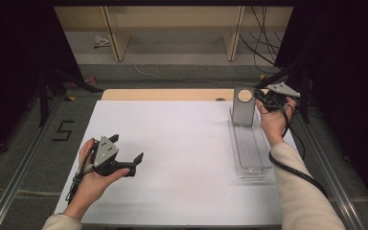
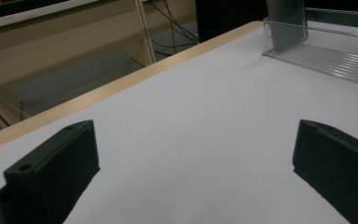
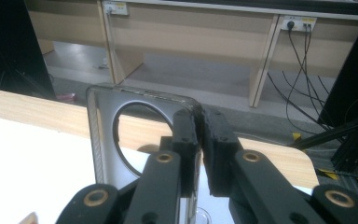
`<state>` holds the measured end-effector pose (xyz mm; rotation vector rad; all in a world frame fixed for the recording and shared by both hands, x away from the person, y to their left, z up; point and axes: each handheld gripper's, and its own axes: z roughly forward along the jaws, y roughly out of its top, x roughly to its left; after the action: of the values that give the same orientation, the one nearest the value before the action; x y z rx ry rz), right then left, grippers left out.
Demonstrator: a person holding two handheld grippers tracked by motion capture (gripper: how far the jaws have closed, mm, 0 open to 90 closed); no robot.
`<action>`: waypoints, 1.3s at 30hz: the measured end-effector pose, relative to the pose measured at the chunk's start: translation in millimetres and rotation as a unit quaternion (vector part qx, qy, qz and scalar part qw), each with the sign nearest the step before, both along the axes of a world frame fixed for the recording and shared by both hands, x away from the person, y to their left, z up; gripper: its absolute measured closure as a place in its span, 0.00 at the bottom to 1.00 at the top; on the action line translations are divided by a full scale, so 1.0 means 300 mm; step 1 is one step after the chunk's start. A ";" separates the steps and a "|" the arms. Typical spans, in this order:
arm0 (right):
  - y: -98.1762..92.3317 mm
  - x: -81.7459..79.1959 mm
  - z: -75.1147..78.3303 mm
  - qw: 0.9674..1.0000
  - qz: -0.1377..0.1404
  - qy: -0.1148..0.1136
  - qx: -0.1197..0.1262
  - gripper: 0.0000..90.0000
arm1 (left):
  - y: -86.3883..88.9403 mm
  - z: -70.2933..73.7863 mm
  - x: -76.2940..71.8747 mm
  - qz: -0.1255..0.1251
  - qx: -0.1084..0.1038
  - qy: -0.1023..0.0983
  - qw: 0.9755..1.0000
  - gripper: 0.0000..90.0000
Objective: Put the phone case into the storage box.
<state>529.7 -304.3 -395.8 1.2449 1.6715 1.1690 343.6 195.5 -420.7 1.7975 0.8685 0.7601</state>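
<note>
Grippers: two, one in each of your hands.
Right gripper [image 1: 258, 98]: you hold it at the far right of the table, jaws clenched on the upper right edge of the grey plate [image 3: 103, 126] (the pads pinch its thin rim beside the hole).
Left gripper [image 1: 127, 153]: you hold it low over the near left of the white sheet, jaws spread wide with nothing between them, well apart from the plate.
Plate: one, grey, thin, with one round hole near its top; it stands upright at the far end of the clear tray [image 1: 249, 158], close to the right edge of the table.
Tray: one, long, see-through plastic with a ribbed floor, lying lengthwise towards you on the white sheet.
Hands: two, both with pale sleeves; a black cable trails from each gripper.
Surface: one white sheet [image 1: 182, 158] covers most of a light wooden table [image 1: 163, 94], whose bare edge shows along the far side.
Room: grey floor around the table, a black numeral 5 marked on it at the left, metal rails along both sides, dark curtains left and right.
Background: light wooden furniture beyond the table, wall sockets and several dark cables hanging at the right.
</note>
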 end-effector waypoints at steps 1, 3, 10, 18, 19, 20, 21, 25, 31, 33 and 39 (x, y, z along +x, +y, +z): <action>0.000 0.000 -0.001 1.000 0.001 0.000 0.000 0.94 | 0.000 0.000 0.000 0.000 0.000 0.000 1.000 0.00; 0.001 0.001 -0.002 1.000 0.001 0.001 0.000 0.94 | 0.000 0.000 0.000 0.000 0.000 0.000 1.000 0.00; 0.001 0.001 -0.004 1.000 0.001 0.002 0.001 0.94 | 0.000 0.000 0.000 0.000 0.001 0.000 1.000 0.00; 0.002 0.003 -0.006 1.000 0.003 0.000 0.002 0.93 | 0.000 0.000 0.000 0.000 0.000 0.000 1.000 0.00; 0.003 0.004 -0.006 1.000 0.003 -0.001 0.002 0.93 | 0.000 0.001 0.000 0.000 0.000 0.000 1.000 0.00; 0.002 0.004 -0.007 1.000 0.003 0.000 0.002 0.92 | 0.000 0.001 0.000 0.000 0.000 -0.001 1.000 0.00; 0.002 0.005 -0.008 1.000 0.002 -0.001 0.001 0.92 | 0.000 0.001 0.000 0.000 0.000 -0.001 1.000 0.00; 0.005 0.011 -0.013 1.000 0.000 0.000 0.002 0.90 | 0.000 0.000 -0.001 0.000 0.001 0.000 1.000 0.00; 0.007 0.017 -0.020 1.000 -0.003 0.001 0.000 0.88 | 0.001 -0.001 0.000 0.000 0.002 0.000 1.000 0.00; 0.004 0.018 -0.023 1.000 -0.004 0.002 -0.001 0.87 | 0.000 -0.001 0.000 0.000 0.002 0.000 1.000 0.00; 0.005 0.022 -0.028 1.000 -0.004 0.006 -0.001 0.83 | 0.000 0.000 0.000 0.001 0.001 0.000 1.000 0.00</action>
<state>536.3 -302.8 -404.2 1.2583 1.6752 1.1577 343.5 195.6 -420.8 1.7988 0.8692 0.7616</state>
